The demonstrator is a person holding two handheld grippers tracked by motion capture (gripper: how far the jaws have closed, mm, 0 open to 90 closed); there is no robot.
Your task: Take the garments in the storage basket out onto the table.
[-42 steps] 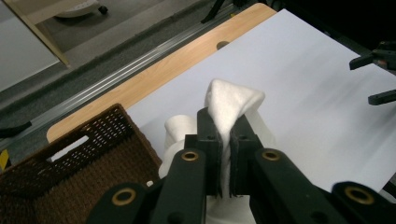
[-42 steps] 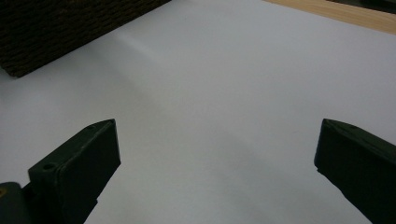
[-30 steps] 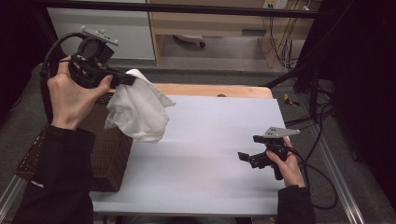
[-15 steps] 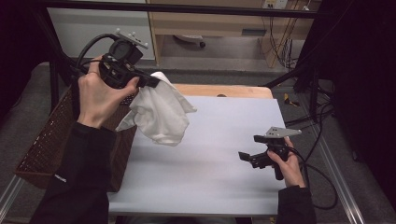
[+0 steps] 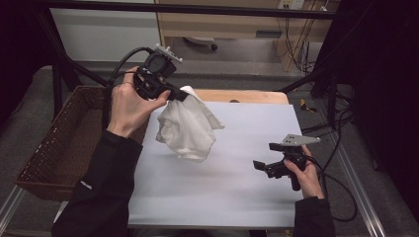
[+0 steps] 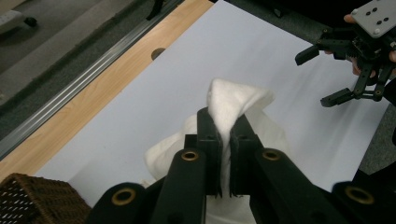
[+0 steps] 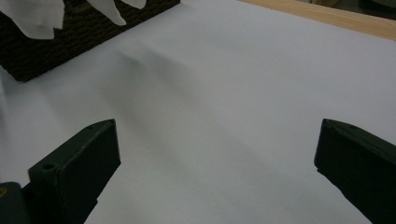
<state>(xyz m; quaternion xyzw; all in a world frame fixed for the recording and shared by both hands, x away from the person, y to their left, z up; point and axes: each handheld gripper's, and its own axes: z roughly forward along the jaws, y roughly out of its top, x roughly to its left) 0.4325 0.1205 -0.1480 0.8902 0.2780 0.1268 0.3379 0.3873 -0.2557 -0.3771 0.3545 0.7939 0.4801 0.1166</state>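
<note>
A white cloth [image 5: 188,129] hangs in the air over the left part of the white table [image 5: 237,197]. My left gripper [image 5: 182,96] is shut on its top edge, held up in a hand. In the left gripper view the cloth [image 6: 233,103] bunches out between the closed jaws of the left gripper [image 6: 224,130]. My right gripper [image 5: 261,167] rests low near the table's right edge, jaws wide apart with nothing between them. The right gripper view looks across the bare table toward the cloth's lower tips [image 7: 32,18], with my right gripper [image 7: 217,149] open.
A brown wicker basket [image 5: 59,148] stands at the table's left edge. A wooden strip [image 5: 247,96] runs along the table's far side. Dark frame bars and cables surround the table at the right. The other gripper [image 6: 359,60] appears far off in the left gripper view.
My left hand has carried the hanging cloth rightward from over the basket to above the table and a little lower. The right gripper has stayed where it was.
</note>
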